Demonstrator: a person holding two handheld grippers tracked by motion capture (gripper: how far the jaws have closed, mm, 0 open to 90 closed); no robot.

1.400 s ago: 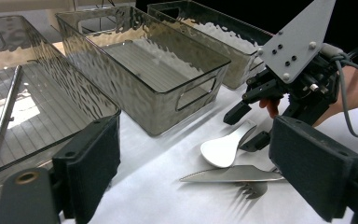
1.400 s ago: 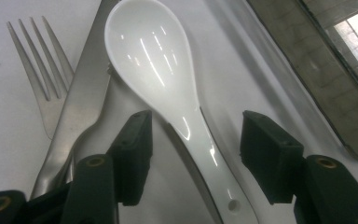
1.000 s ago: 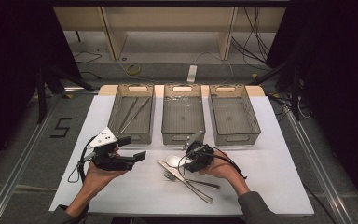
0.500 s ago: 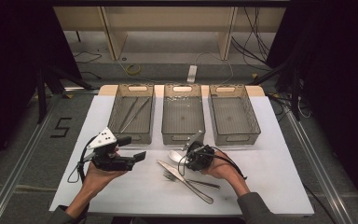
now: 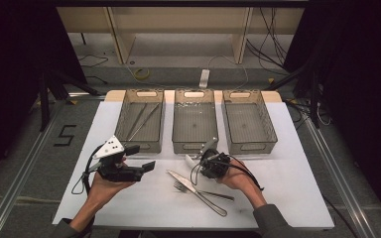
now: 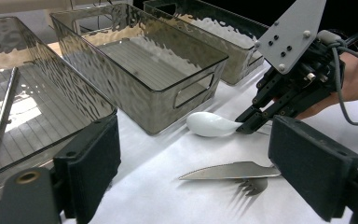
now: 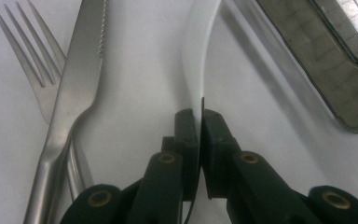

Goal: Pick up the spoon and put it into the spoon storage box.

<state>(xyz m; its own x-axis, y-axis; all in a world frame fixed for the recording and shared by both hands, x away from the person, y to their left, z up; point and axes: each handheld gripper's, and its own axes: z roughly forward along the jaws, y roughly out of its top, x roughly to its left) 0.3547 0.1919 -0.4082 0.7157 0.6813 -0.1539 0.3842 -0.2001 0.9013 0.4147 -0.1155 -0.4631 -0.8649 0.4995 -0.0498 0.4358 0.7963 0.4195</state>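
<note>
Right gripper (image 7: 199, 122): jaws have just been closing and now pinch the handle of the white spoon (image 6: 210, 125), which lies on the white surface (image 5: 287, 198) just in front of the middle bin (image 5: 194, 121); its bowl points away from the gripper and does not look lifted yet. Left gripper (image 6: 193, 175): jaws wide apart, nothing between them, held above the surface on the left side. Beside the spoon, toward the person, a knife (image 7: 77, 88) and a fork (image 7: 30, 51) lie crossed and touching, untouched by either gripper. Left bin (image 5: 140, 121) already holds long thin utensils, likely chopsticks; the middle bin and the right bin (image 5: 250, 121) look bare. Judgement: sorting is at an early stage. One kind appears binned, the spoon is gripped but not moved, and the knife and fork remain.
</note>
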